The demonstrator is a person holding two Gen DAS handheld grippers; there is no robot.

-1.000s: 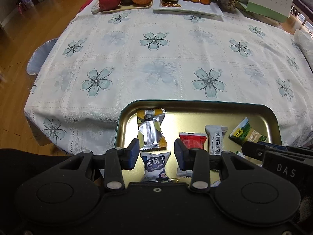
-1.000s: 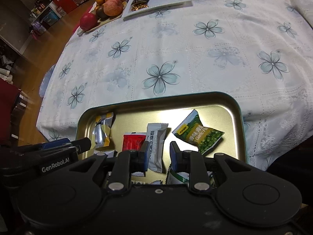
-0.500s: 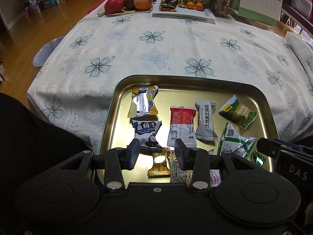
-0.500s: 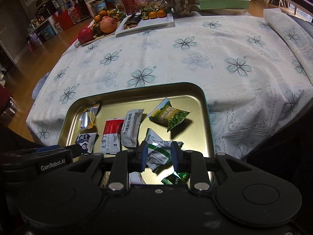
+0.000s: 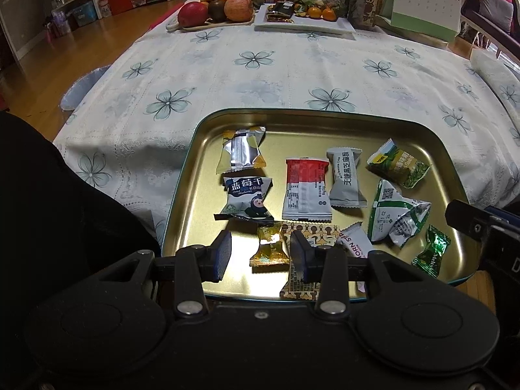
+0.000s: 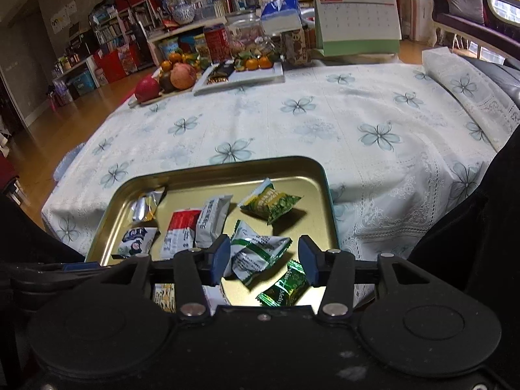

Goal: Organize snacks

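While both grippers hang above the near edge of the tray (image 5: 445, 149), sorting is between picks. Left gripper (image 5: 260, 255) stands open over a gold candy (image 5: 269, 249), gripping nothing; right gripper (image 6: 265, 261), jaws just opened, frames a white-green packet (image 6: 256, 255), pads clear. Next likely needs lowering and closing on one wrapper. Only the left view shows the gold candy.

A table (image 5: 292, 65) is covered by a flowered cloth. Beyond the gold tray (image 5: 325, 115) at its near edge, a fruit board (image 5: 211, 24), white plate (image 5: 305, 26) and calendar (image 5: 422, 3) are set.
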